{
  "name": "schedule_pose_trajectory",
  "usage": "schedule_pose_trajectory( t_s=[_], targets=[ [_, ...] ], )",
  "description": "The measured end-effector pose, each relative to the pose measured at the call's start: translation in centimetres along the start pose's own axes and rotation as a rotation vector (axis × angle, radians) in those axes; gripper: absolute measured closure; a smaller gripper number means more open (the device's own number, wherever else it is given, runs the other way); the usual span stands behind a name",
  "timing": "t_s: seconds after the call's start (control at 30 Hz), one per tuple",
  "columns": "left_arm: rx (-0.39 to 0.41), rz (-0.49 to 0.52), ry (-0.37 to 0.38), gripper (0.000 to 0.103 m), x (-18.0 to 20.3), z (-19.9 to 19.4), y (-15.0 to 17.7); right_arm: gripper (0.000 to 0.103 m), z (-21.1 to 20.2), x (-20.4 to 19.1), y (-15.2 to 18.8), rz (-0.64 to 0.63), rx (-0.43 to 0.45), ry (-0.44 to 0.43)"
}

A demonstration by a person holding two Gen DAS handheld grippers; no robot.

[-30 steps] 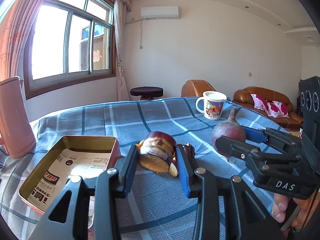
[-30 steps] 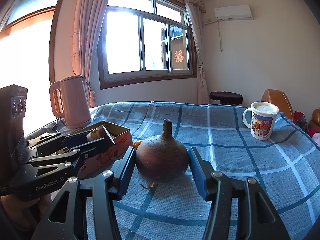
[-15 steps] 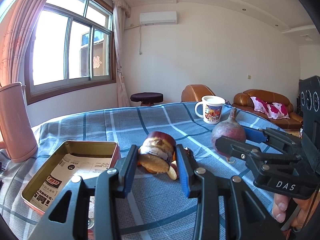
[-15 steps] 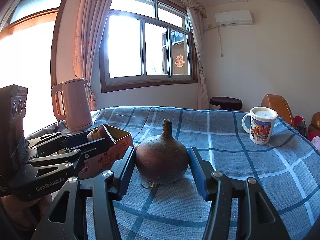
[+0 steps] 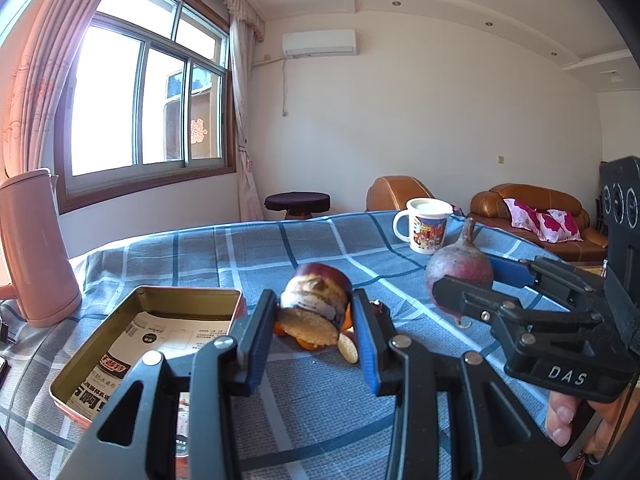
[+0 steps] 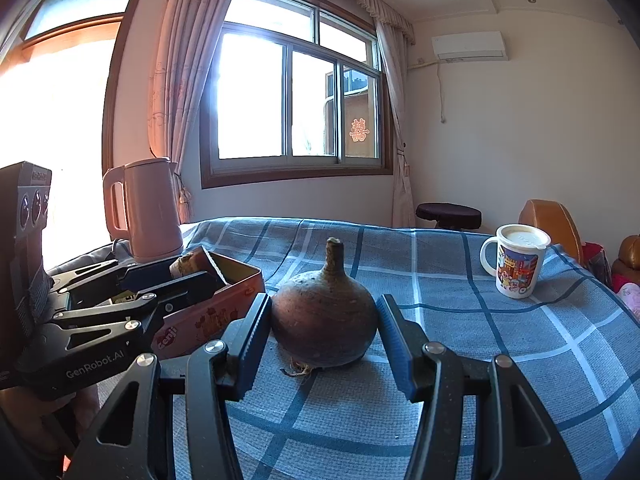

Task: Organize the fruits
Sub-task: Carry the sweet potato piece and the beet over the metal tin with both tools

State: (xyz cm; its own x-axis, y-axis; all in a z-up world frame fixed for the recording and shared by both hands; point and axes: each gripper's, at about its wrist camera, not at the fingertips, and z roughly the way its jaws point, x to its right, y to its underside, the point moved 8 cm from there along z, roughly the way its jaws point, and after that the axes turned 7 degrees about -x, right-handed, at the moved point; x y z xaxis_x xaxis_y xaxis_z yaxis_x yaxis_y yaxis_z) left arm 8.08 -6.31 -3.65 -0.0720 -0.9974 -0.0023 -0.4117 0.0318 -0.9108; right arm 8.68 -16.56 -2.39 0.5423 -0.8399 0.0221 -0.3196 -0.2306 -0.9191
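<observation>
My left gripper is shut on a half-eaten red apple and holds it above the blue checked tablecloth, just right of the open metal tin. Small fruit pieces lie on the cloth under it. My right gripper stands around a round purple-brown beet that rests on the cloth; its pads sit close on both sides, with a small gap on the right. The beet and the right gripper also show in the left wrist view. The left gripper shows in the right wrist view, holding the apple over the tin.
A pink electric kettle stands at the left behind the tin. A white printed mug stands at the back right of the table. A dark stool, brown armchair and sofa are beyond the table.
The left gripper has lifted the apple a little higher off the cloth. The right gripper has stayed around the beet, which still rests on the cloth.
</observation>
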Motion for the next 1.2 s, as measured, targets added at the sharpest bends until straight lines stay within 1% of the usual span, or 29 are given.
schedule_pose_trajectory(
  t_s=[0.27, 0.6, 0.87, 1.2],
  targets=[
    [0.009, 0.0, -0.03, 0.064, -1.0, -0.4, -0.3, 0.047, 0.6, -0.5, -0.2, -0.01, -0.012, -0.013],
    [-0.002, -0.033, -0.068, 0.064, -3.4, -0.5, -0.3, 0.047, 1.6, -2.3, -1.0, -0.042, -0.017, -0.042],
    [-0.042, -0.052, -0.1, 0.064, -5.2, -0.1, 0.1, 0.047, 3.0, -3.8, -1.7, -0.076, -0.035, -0.066],
    [-0.098, -0.083, -0.144, 0.064, -8.4, 1.0, 0.6, 0.047, 5.2, -6.1, -3.0, -0.128, -0.073, -0.097]
  ],
)
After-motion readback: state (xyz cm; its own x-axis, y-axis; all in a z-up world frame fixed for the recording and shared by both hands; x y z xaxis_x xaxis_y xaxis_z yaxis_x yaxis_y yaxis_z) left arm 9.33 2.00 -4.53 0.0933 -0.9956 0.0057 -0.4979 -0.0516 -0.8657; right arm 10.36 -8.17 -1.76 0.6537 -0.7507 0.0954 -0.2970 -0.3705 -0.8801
